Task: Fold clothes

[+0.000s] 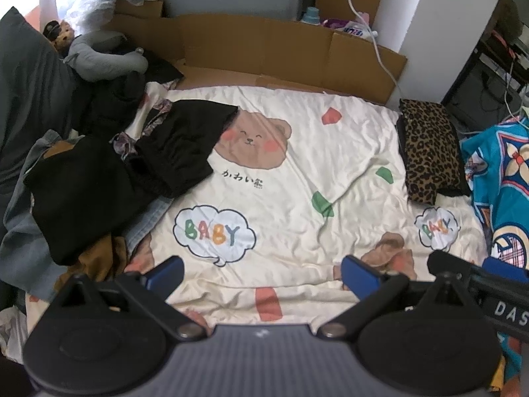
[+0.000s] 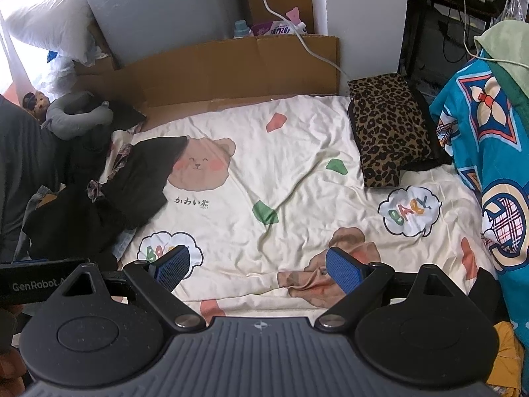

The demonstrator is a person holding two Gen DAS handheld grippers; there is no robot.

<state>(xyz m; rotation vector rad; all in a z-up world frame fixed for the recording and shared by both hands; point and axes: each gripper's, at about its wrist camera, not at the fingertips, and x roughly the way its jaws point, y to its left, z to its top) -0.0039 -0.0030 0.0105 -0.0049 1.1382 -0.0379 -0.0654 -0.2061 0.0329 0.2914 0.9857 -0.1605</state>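
Note:
A heap of unfolded dark clothes [image 1: 109,178] [image 2: 109,195] lies on the left of the cream bear-print bedspread [image 1: 297,172] [image 2: 291,172], black garments on top with denim and brown cloth under them. A folded leopard-print garment [image 1: 428,145] [image 2: 388,129] rests at the far right. My left gripper [image 1: 261,274] hovers open over the near edge of the spread, holding nothing. My right gripper [image 2: 258,269] is open too, low over the same near edge, empty. The right gripper's body [image 1: 479,281] shows beside the left one.
Brown cardboard [image 1: 264,49] stands along the far side of the bed. A grey neck pillow [image 1: 102,56] and a small plush toy [image 1: 61,34] sit at the back left. A turquoise patterned cloth [image 2: 489,165] hangs along the right edge. A white cable [image 2: 297,33] runs down the wall.

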